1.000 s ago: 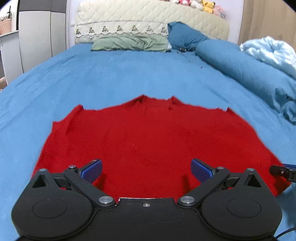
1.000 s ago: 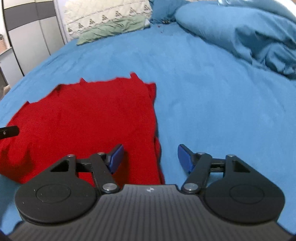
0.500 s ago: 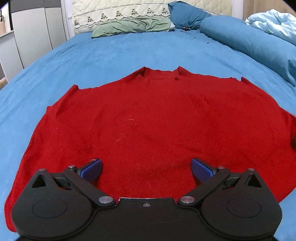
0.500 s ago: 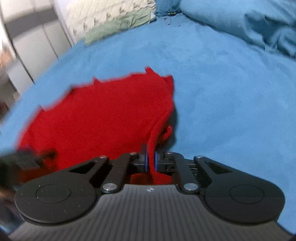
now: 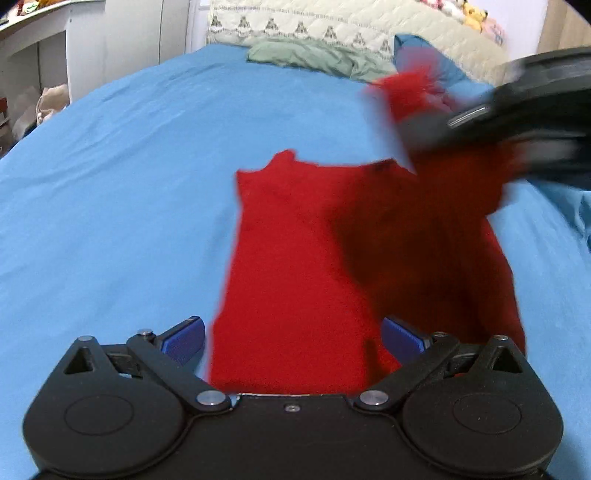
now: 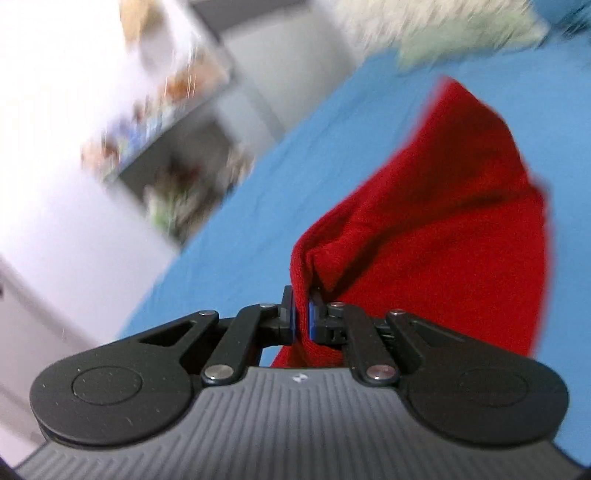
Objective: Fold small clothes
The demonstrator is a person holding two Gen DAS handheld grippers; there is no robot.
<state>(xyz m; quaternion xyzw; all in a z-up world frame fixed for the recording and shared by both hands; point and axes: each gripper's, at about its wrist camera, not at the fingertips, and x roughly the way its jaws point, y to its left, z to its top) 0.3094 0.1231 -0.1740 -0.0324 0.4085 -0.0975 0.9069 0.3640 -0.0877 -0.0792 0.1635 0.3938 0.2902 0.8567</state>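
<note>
A small red knit sweater (image 5: 295, 266) lies on the blue bed sheet (image 5: 110, 206) in the left wrist view, its left side lying flat and narrow. My left gripper (image 5: 291, 338) is open and empty, low over the sweater's near hem. My right gripper (image 6: 301, 314) is shut on an edge of the red sweater (image 6: 443, 236) and holds that part lifted above the bed. The right gripper also shows, blurred, at the upper right of the left wrist view (image 5: 517, 110), with red cloth hanging from it over the sweater's right half.
A green pillow (image 5: 317, 55) and a cream quilted headboard (image 5: 351, 29) are at the far end of the bed. A blue pillow (image 5: 443, 70) lies behind the lifted cloth. White cupboards and shelves (image 6: 110, 110) stand to the left of the bed.
My right gripper has lifted the sweater's right edge and swung it up and leftward over the body. The sweater now lies narrower in the left wrist view. My left gripper stays open.
</note>
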